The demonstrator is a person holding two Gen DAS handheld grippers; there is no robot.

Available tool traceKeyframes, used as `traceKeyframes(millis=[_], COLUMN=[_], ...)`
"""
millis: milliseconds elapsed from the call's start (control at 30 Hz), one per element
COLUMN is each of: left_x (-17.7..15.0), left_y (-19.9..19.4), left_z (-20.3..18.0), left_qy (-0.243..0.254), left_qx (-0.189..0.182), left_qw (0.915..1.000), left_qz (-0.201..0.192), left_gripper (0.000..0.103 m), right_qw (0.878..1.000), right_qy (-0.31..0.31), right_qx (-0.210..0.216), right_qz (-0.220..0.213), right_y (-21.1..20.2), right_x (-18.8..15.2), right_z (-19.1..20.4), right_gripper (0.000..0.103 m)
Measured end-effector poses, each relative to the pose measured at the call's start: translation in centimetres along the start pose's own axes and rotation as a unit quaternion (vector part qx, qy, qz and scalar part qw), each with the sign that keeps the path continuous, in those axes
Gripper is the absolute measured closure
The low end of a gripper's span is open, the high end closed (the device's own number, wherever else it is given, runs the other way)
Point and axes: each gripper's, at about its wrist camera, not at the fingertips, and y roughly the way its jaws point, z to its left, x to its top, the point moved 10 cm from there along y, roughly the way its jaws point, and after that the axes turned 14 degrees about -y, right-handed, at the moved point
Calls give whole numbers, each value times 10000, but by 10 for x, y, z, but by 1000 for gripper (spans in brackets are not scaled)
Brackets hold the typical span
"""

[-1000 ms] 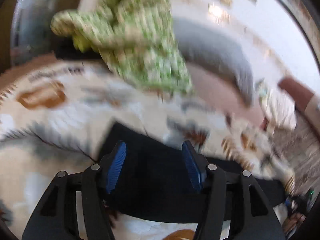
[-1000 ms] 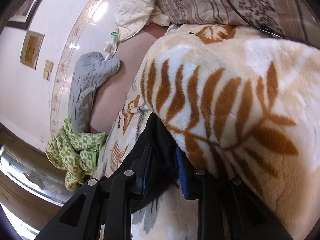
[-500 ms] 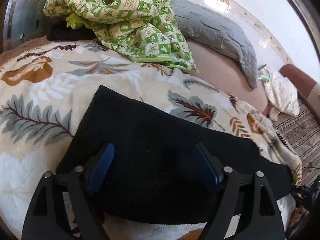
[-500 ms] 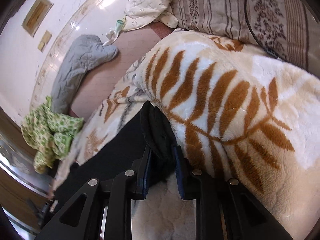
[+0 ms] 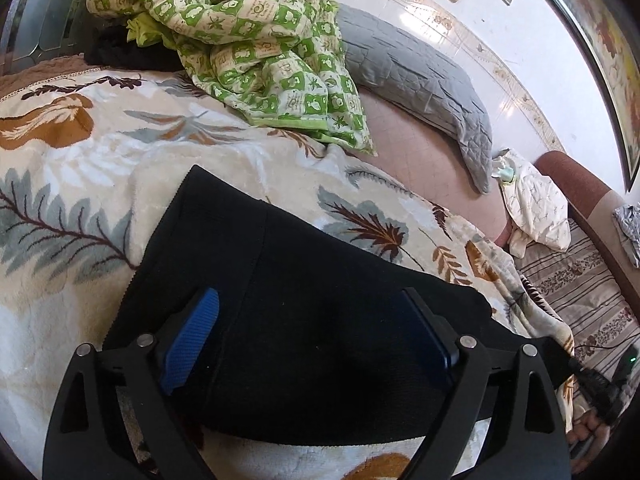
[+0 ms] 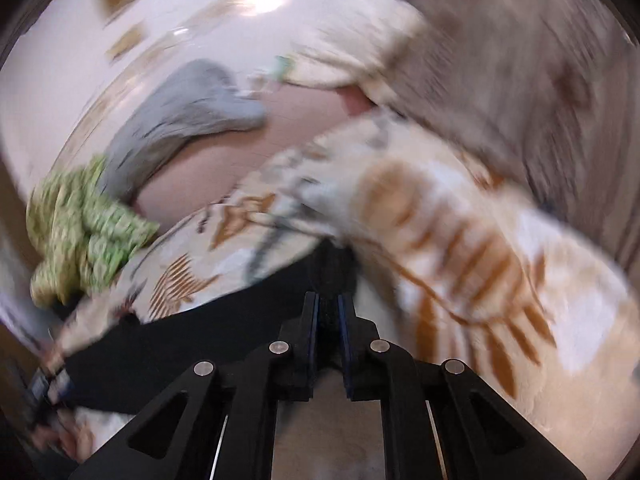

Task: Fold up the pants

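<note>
Pants (image 5: 320, 320), black, are lying flat across the leaf-patterned blanket (image 5: 80, 200) on the bed, running toward its right edge. Hovering over them, the left gripper (image 5: 312, 332) is gaping wide, holding nothing. The right gripper (image 6: 328, 312) is pinching a bunched end of the pants (that view is blurred). A green checked quilt (image 5: 256, 40) is lying at the bed's far edge.
</note>
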Motion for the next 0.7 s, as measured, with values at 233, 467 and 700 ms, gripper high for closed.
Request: traceKeyframes(millis=[233,467,700], left_x=[0,0,-1], left_y=[1,0,1], left_z=[-1,-1,-1], left_qy=[6,11,52], left_qx=[-1,-17,28], left_qw=[10000,10000,10000], left_qz=[7,-1,-12], left_gripper=[12,11,11], right_qw=[9900,9652,9482], right_qy=[-243,-816,-1389], right_qx=[1383,2481,2846], right_qz=[-108,-138,238], right_y=[7,21,41], right_x=[10,13,-15], right_z=[108,231,297], right_gripper=[95,95,95])
